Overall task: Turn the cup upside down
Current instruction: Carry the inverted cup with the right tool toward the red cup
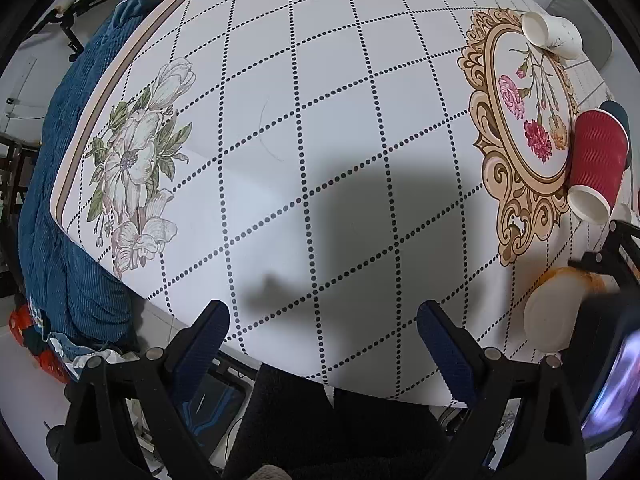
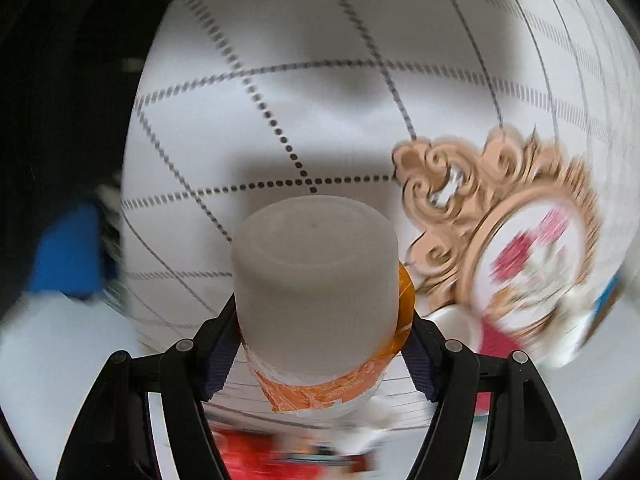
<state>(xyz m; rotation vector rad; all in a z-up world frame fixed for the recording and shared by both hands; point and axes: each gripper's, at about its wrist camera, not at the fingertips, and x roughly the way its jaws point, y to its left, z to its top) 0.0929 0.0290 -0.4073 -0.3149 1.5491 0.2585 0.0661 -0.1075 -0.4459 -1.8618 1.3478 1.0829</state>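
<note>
One cup (image 2: 316,280) with an orange patterned band sat clamped between the fingers of the right gripper (image 2: 320,354), its flat white base turned toward the camera — held above the tablecloth (image 2: 280,128) near the table's edge. From the left wrist view the same cup (image 1: 554,312) showed at the far right, base facing left, with the right gripper (image 1: 608,256) dark and partly hidden behind it. Beyond it a red ribbed cup (image 1: 596,160) lay on its side by the ornate gold floral frame (image 1: 520,136) printed on the cloth, and a white paper cup (image 1: 554,34) lay tipped further off. Lower down, the left gripper (image 1: 322,328) hung with its jaws spread wide, gripping nothing, over the near edge of the cloth.
</note>
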